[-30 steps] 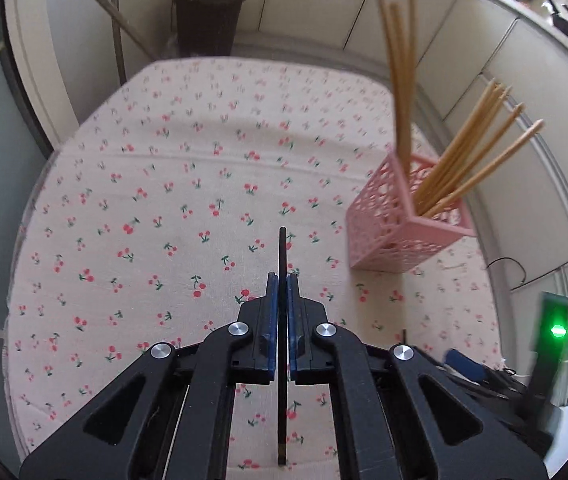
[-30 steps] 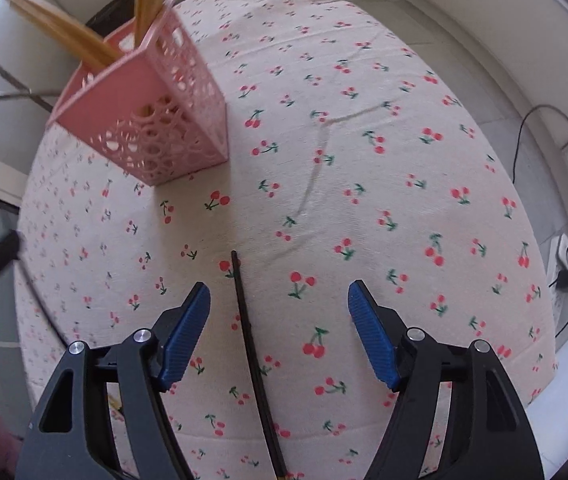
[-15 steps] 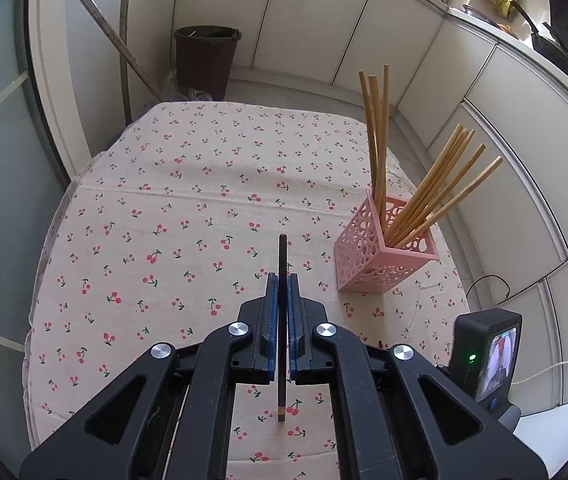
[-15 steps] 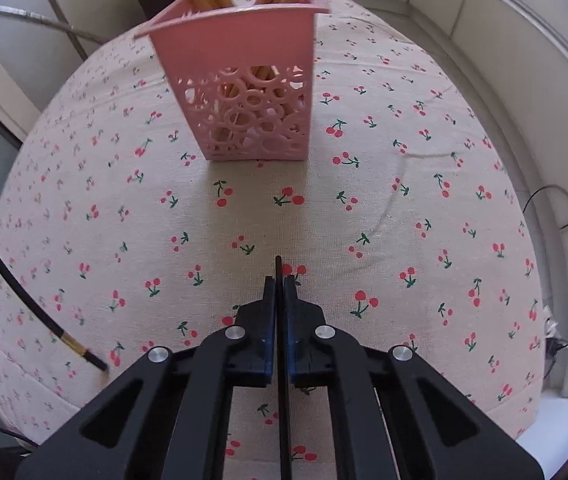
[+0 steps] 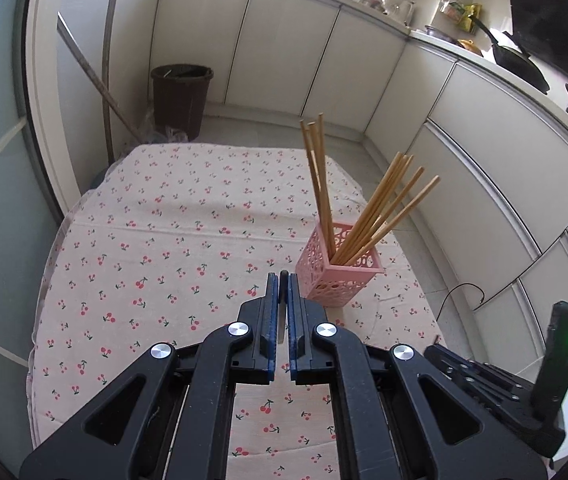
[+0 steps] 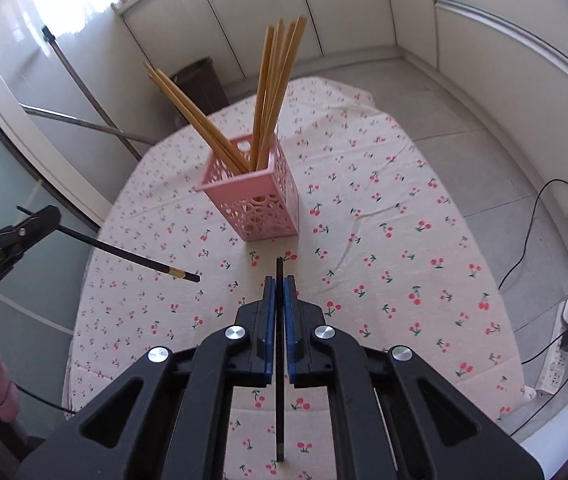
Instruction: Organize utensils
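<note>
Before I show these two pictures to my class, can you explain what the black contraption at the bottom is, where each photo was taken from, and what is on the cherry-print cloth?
No robot here: a person holds a pair of hand-held tongs in each hand, and each pair has a wide-angle camera looking along its two fingers. One picture comes from the left tongs, the other from the right tongs. Both are shut, each on one black chopstick: the left chopstick shows full length in the right view, the right chopstick runs between the blue pads. On the cherry tablecloth stands a pink basket with light wooden chopsticks leaning in it. The setting is a kitchen with white cabinets.
</note>
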